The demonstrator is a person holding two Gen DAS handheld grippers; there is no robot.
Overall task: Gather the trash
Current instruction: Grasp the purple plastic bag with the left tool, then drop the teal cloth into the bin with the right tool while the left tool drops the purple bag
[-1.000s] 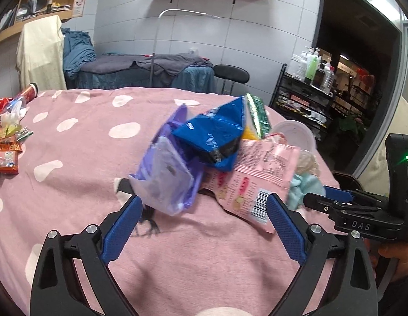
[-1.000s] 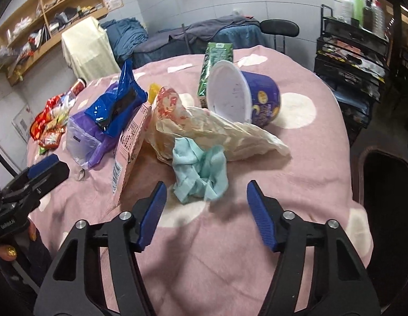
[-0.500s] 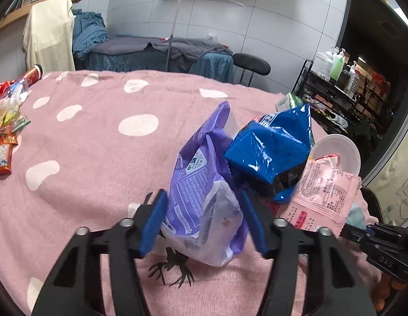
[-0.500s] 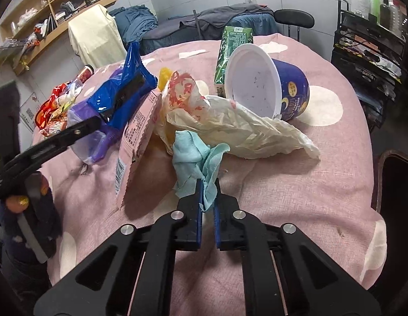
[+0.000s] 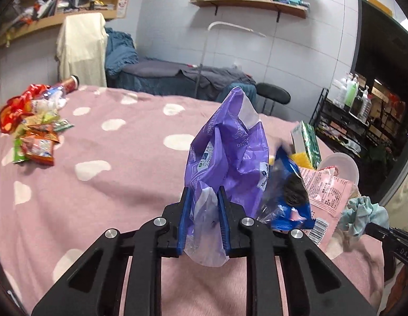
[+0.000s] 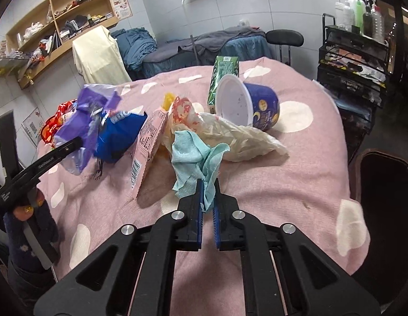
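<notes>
A big table under a pink cloth with white spots (image 6: 296,184) fills both views. On it sits a heap of trash: a crumpled white plastic bag (image 6: 243,137), then a blue paper cup (image 6: 256,105) tipped on its side with its white inside facing the camera, and a green carton (image 6: 225,79) standing just behind the cup. A pink wrapper with a barcode (image 6: 148,147) leans against the heap, and a blue snack bag (image 6: 119,137) lies just beside it. Far off, near the table's left edge, lies a small pile of red and orange snack packs (image 5: 32,134) (well apart from the heap). The left gripper (image 5: 202,221) has just been closing, and its blue pads now squeeze the clear bottom part of a purple plastic bag (image 5: 230,152), which stands up tall above the cloth. The right gripper (image 6: 206,208) is clamped tight on a light blue cloth (image 6: 196,158), pinching one corner of it, and the rest bunches up above the pads in front of the white bag. A hand in a dark sleeve (image 6: 27,210) holds the left gripper's handle, seen at the left edge of the right wrist view.
</notes>
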